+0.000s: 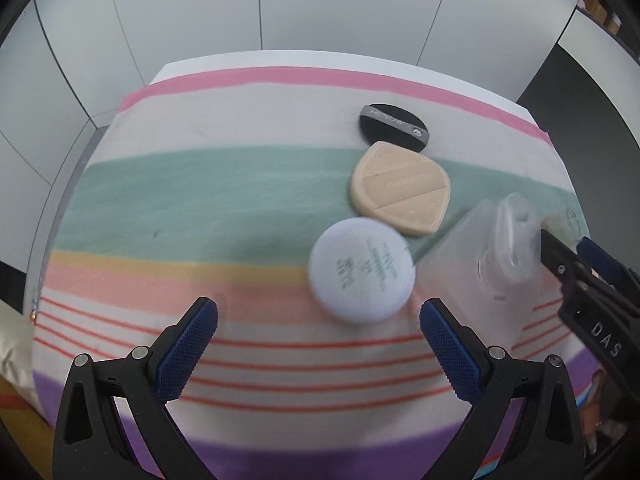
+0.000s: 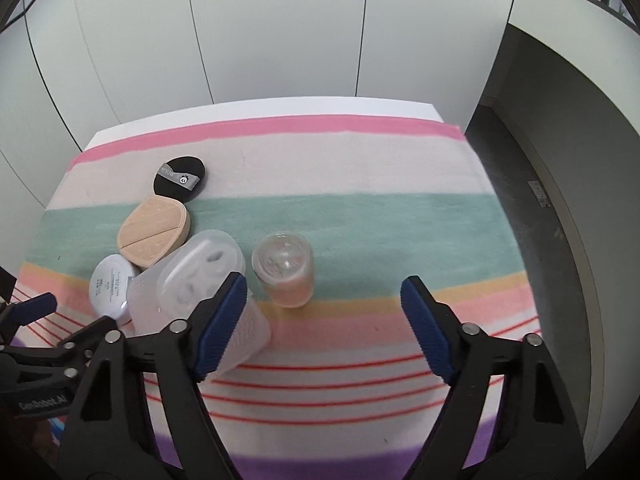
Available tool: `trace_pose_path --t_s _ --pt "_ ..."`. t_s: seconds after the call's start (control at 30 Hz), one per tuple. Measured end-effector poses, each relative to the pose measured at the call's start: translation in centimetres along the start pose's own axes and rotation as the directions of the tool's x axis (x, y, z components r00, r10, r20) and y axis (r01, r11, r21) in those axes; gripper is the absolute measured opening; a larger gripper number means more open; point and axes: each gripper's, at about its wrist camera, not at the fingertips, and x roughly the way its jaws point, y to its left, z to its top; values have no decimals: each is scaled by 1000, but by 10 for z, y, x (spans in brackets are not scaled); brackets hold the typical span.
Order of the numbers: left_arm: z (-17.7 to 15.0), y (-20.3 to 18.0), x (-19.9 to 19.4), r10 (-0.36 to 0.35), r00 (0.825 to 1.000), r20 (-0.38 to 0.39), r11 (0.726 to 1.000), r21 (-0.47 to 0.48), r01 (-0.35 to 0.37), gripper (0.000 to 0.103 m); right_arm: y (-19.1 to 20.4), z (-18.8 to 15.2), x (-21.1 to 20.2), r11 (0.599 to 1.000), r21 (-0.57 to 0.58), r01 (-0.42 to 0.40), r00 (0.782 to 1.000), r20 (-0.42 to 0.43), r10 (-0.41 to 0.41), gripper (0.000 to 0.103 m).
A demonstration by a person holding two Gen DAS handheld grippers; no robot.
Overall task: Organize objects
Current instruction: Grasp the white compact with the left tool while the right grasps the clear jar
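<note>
On the striped cloth [image 1: 192, 196] lie a black powder puff [image 1: 394, 126], a beige puff [image 1: 400, 188] and a white round jar [image 1: 362, 270], in a row. A frosted plastic box [image 1: 480, 268] stands just right of the white jar. My left gripper [image 1: 320, 306] is open, low over the cloth, with the white jar's near edge between its fingertips, close to the right one. My right gripper [image 2: 324, 282] is open too. A small clear jar with peach contents [image 2: 286, 270] stands just beyond its tips, and its left finger overlaps the frosted box [image 2: 200, 276].
The table's far edge [image 2: 260, 106] meets white wall panels. To the right the table drops off to a dark floor [image 2: 520, 200]. The right half of the cloth [image 2: 400, 220] holds nothing. The right gripper's tips [image 1: 568, 248] enter the left wrist view beside the box.
</note>
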Motion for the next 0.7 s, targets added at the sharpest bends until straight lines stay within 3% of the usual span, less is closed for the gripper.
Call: trace_pose_path --t_s 0.07,0.1,0.17,0.2,0.23,0.33,0.53,0.7 --pt "3 -6 9 9 1000 0 1000 2 -9 101 2 3 5 1000 -6 -7 1000 12 7 74" --pt "4 -9 12 40 999 10 999 11 -40 99 3 4 6 1000 -8 -5 1000 17 5 66" --pt "5 -15 11 59 997 60 997 40 -61 86 5 6 10 1000 -21 -8 1000 3 8 42" --pt "6 -19 10 57 995 79 996 63 -62 72 5 7 14 1000 -20 -21 1000 -14 21 30" --pt "6 -23 8 45 995 88 995 83 -52 58 5 6 16 1000 -16 -25 1000 -18 25 29" --pt "8 -30 7 80 994 73 990 106 -88 58 6 4 15 1000 -22 -6 1000 -4 6 29" --pt "8 -26 -2 70 997 43 994 83 -74 58 6 7 3 1000 -31 1 1000 5 -1 28" --pt "17 -29 -32 69 995 76 993 89 -76 58 6 18 -23 999 -42 14 1000 28 -12 28"
